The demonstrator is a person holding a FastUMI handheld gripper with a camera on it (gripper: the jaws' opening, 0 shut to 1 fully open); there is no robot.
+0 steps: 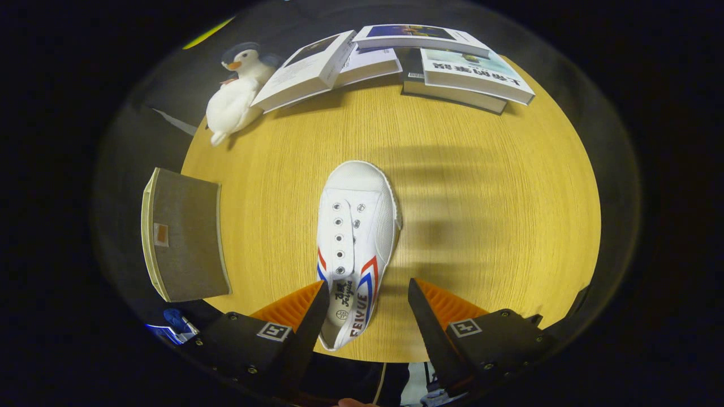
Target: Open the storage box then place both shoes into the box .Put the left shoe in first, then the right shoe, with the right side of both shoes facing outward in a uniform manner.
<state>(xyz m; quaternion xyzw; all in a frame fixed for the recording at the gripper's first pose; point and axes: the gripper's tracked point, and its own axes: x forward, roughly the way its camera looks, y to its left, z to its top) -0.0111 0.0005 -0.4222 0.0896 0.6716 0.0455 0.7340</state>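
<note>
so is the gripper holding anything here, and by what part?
Nothing held. The gripper is open above the white shoe; the shoe's heel end lies between the fingers, close by one finger, with a clear gap to the other.

One white canvas shoe [355,243] on the round wooden desk [481,226], toe pointing away, heel end between the fingers. One hand-held gripper [367,308], two fingers spread apart, not pressing on the shoe. One plush penguin [235,96] at the desk's far edge. Books at the back, four that I can count: two overlapping [305,70], one on top [418,37], one beside [475,76]. One grey cloth-covered lid or panel [184,234] off the desk's side.
</note>
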